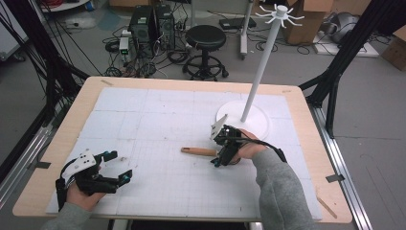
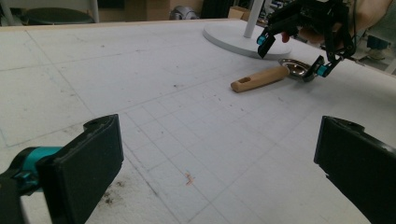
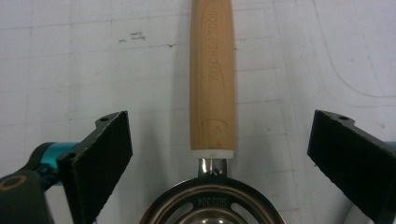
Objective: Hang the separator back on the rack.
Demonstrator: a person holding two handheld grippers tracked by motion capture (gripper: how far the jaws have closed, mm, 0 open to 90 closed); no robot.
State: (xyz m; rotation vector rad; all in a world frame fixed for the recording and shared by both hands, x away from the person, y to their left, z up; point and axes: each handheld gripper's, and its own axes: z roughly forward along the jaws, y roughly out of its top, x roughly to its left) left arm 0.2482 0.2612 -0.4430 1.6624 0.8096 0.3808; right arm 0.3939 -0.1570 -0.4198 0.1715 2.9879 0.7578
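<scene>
Wooden-handled kitchen tool (image 3: 211,74) lying right of the desk's (image 1: 57,158) centre, between, yet untouched by, the right gripper's (image 3: 219,154) parted jaws.

- The wooden-handled steel kitchen tool (image 1: 198,152) lies flat on the white gridded foam mat (image 1: 158,120), near its middle.
- The white round-based hook stand (image 1: 249,112) rises just behind and right of the tool.
- The right gripper (image 1: 221,155) hangs over the tool's metal end, jaws either side.
- The left gripper (image 1: 115,167) sits at the mat's near left corner, well apart.
</scene>
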